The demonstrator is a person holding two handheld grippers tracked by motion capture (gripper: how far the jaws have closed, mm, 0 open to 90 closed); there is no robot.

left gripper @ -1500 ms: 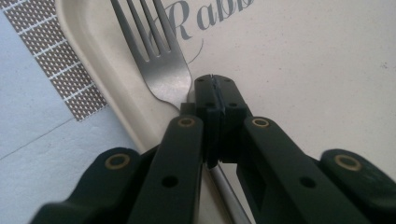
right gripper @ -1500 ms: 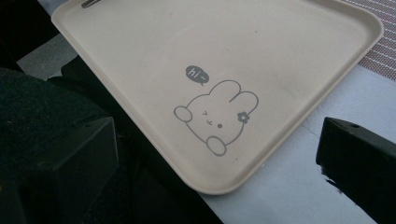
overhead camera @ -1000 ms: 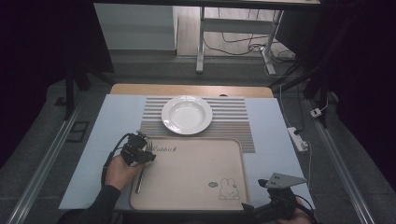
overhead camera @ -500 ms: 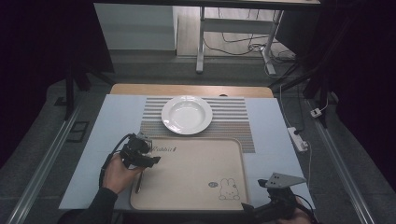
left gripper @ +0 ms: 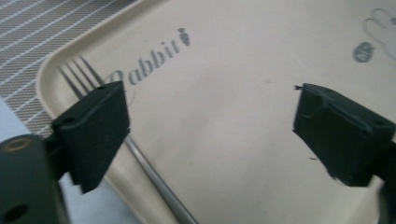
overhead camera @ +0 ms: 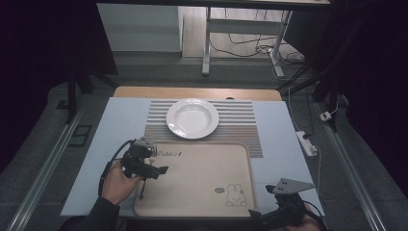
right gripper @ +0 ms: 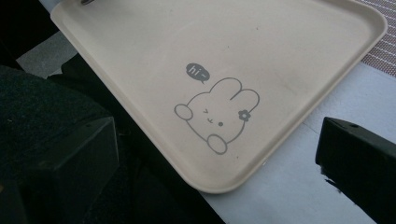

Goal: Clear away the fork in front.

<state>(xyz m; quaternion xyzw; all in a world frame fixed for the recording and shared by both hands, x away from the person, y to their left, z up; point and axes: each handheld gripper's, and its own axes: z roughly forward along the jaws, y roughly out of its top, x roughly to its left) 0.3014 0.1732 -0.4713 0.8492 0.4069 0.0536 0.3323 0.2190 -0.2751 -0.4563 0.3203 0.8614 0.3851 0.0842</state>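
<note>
A beige tray with a rabbit print lies at the front of the table. Along its left edge lies a metal fork, tines pointing away from me. My left gripper hovers open over that edge. In the left gripper view the fork passes under the left jaw, with bare tray across the gap of the gripper. My right gripper stands open at the tray's front right corner with nothing held. The right gripper view has the rabbit drawing between its jaws.
A white plate sits on a striped placemat behind the tray. A pale blue sheet covers the table. A white power strip with a cable lies off the right edge.
My left gripper has shifted a little to the right and toward me, over the tray's left edge and the fork. The right gripper has not moved.
</note>
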